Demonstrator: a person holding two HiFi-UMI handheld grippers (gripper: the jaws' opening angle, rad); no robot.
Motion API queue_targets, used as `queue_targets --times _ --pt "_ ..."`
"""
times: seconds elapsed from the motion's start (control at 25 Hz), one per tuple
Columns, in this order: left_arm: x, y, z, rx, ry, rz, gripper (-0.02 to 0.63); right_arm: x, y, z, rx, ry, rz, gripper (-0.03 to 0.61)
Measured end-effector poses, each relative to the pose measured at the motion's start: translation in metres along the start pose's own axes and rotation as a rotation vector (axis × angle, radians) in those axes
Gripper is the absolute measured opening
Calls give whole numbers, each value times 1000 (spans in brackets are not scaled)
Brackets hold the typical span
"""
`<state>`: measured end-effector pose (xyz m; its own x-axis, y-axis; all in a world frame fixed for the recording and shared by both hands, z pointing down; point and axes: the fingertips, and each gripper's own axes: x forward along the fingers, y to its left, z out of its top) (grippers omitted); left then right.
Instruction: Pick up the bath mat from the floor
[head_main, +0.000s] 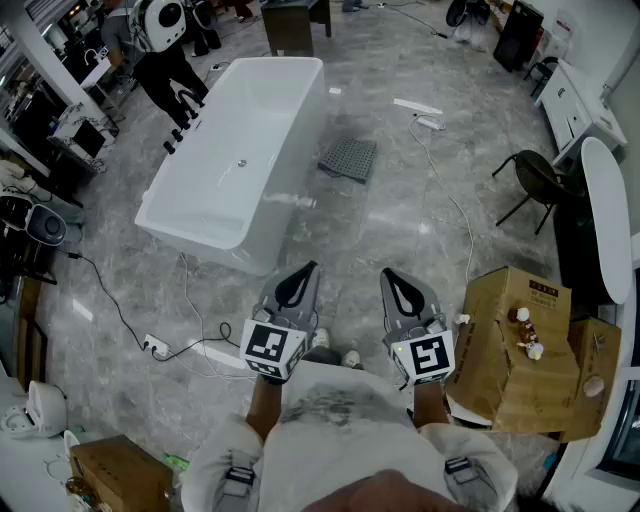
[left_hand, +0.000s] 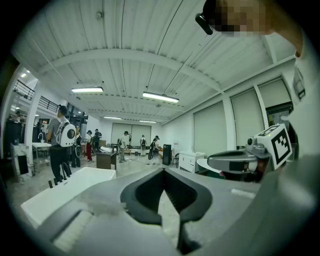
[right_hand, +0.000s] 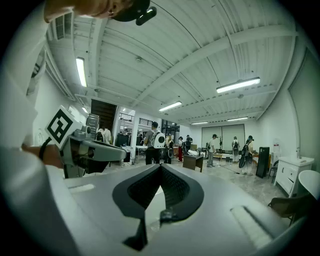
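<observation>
Now, left gripper (head_main: 303, 277): jaws pressed fully together with nothing between them, held low in front of the person's body.
And the right gripper (head_main: 398, 285): the same story, closed tight and empty, side by side with the left one, near it but not touching.
Over to the dark grey perforated bath mat (head_main: 348, 158): it's lying on the grey marble floor (head_main: 400, 215), just beside the long right side of the white freestanding bathtub (head_main: 240, 160) and well ahead of both grippers. Its near edge may be slightly rumpled, though it's hard to be sure from up here.
Hidden: both gripper views look level across the room, and their own grey bodies block the floor in front, so the mat can't be made out in either.
Hands: covered by the marker cubes.
Brown cardboard box (head_main: 515, 350): on the floor just right of the right gripper, and the small bits on top are too tiny to identify.
</observation>
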<state>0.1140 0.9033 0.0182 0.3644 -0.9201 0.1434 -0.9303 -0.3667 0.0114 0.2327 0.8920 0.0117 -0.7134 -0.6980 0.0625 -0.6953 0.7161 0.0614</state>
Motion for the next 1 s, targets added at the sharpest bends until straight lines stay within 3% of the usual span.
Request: queue_targets --times 0.2,0.56,0.8,1.0 --pt "-20 -8 -3 36 7 -42 0 -4 18 -3 13 5 11 0" --pt "-20 24 -16 75 35 -91 2 37 41 -8 -7 41 4 2" --pt "3 74 -18 103 30 -122 0 92 50 -5 -16 58 -33 2" --pt "28 130 -17 49 16 -97 0 139 51 -5 -22 75 -69 2"
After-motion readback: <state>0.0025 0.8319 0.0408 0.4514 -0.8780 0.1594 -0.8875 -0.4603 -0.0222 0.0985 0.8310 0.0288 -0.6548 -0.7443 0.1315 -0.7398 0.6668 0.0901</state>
